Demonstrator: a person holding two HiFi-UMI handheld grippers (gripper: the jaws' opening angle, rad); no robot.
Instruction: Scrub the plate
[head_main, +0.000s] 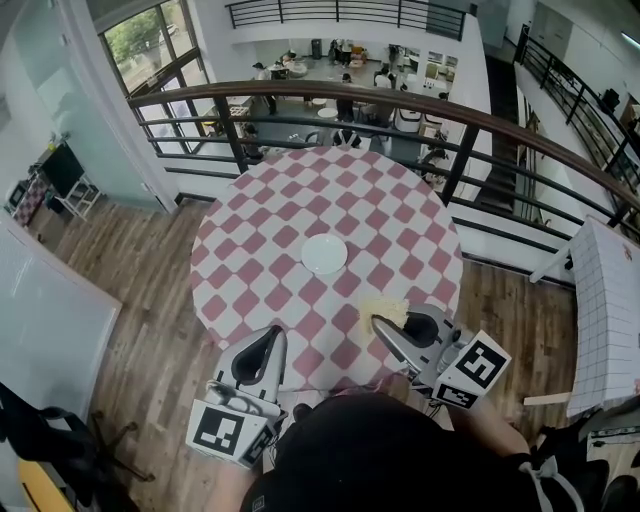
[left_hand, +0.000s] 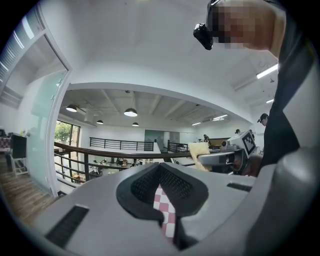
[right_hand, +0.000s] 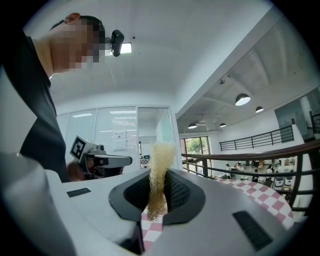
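Note:
A small white plate lies near the middle of the round table's pink-and-white checked cloth. My right gripper hovers over the table's near right edge, shut on a pale yellow scrubbing sponge. In the right gripper view the sponge stands upright, pinched between the jaws of that gripper. My left gripper is at the near left edge, shut with nothing in it. Only checked cloth shows through the left gripper's jaws. Both grippers are well short of the plate.
A dark curved railing runs close behind the table, with a drop to a lower floor beyond it. Wooden floor surrounds the table. A white gridded board stands at the right. The person's head fills the bottom of the head view.

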